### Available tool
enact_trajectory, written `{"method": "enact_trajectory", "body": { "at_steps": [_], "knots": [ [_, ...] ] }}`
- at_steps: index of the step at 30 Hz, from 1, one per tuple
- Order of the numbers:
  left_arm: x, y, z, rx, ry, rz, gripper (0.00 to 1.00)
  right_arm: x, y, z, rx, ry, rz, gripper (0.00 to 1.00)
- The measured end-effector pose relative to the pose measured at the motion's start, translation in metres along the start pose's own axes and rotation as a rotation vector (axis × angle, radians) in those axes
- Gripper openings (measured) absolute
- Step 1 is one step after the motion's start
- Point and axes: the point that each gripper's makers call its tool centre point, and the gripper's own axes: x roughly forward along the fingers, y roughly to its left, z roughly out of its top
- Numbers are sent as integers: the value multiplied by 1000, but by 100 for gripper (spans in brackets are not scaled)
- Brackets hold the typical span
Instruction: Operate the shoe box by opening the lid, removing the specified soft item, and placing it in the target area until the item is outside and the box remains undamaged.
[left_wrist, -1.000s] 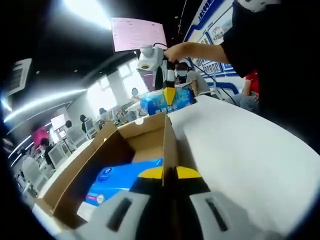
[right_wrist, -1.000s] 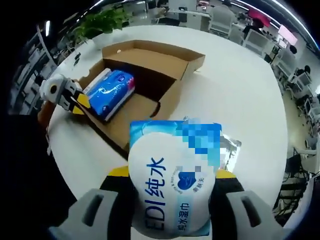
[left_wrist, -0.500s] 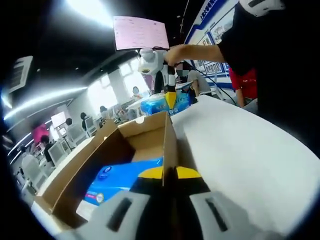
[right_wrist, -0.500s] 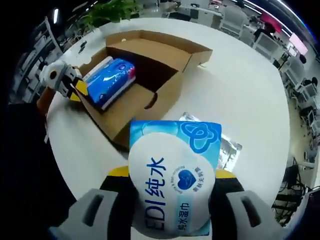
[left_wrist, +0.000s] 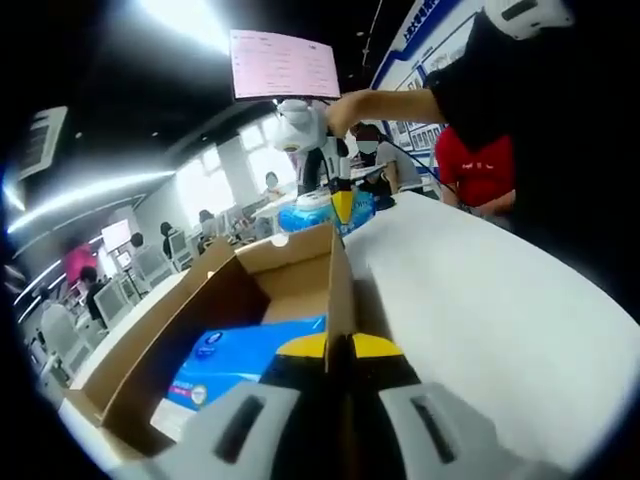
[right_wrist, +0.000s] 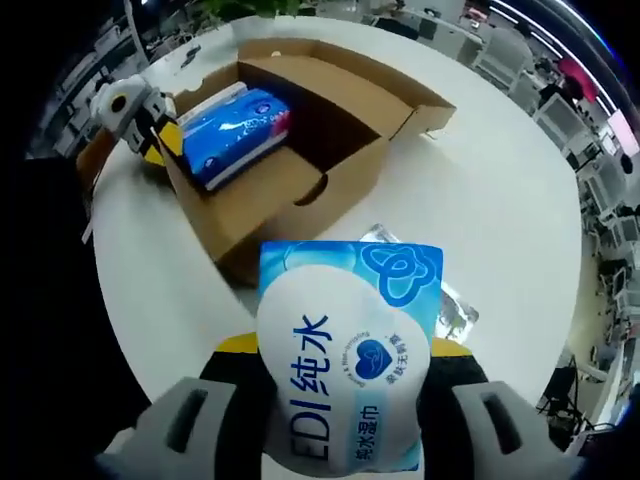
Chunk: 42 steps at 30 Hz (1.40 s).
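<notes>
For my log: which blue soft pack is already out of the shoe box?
The wet wipes pack clamped in the right gripper; the other blue pack lies inside the shoe box.

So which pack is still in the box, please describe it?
On the white table stands an open cardboard box. Inside lies a blue pack, by the wall that the left hand-held gripper clamps. Unlike the wipes in the right hand-held gripper, it lies untouched.

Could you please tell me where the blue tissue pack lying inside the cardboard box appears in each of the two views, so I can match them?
Left gripper view: the blue tissue pack lies low and left of centre, inside the cardboard box, just beyond this gripper's shut jaws.
Right gripper view: the same pack sits upper left, in the box's near end, beside the left gripper.
Shared landmark: the open cardboard box on the white table.
</notes>
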Motion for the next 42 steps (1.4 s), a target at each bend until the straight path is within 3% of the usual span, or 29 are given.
{"method": "enact_trajectory", "body": {
  "at_steps": [9, 13, 22, 25, 27, 30, 37, 42],
  "knots": [
    [1, 0, 0, -30, 8, -7, 5, 4, -11, -8, -138, 55, 13, 59],
    [1, 0, 0, -33, 9, -2, 5, 4, -14, -7, -237, 62, 14, 59],
    [1, 1, -1, -42, 10, -3, 5, 2, -21, -5, -261, 74, 15, 59],
    [1, 1, -1, -43, 11, -4, 5, 3, -24, -1, -337, 53, 47, 59],
    [1, 0, -1, -40, 10, -3, 5, 3, -27, -5, -343, 90, 44, 58],
    [0, 0, -1, -42, 10, -4, 5, 2, -31, -9, -436, 121, 50, 58],
    [0, 0, 0, -47, 10, 2, 5, 2, -40, -7, -450, 127, 33, 58],
    [0, 0, 0, -48, 10, 1, 5, 1, -39, -2, -523, 103, 48, 59]
  ]
}}
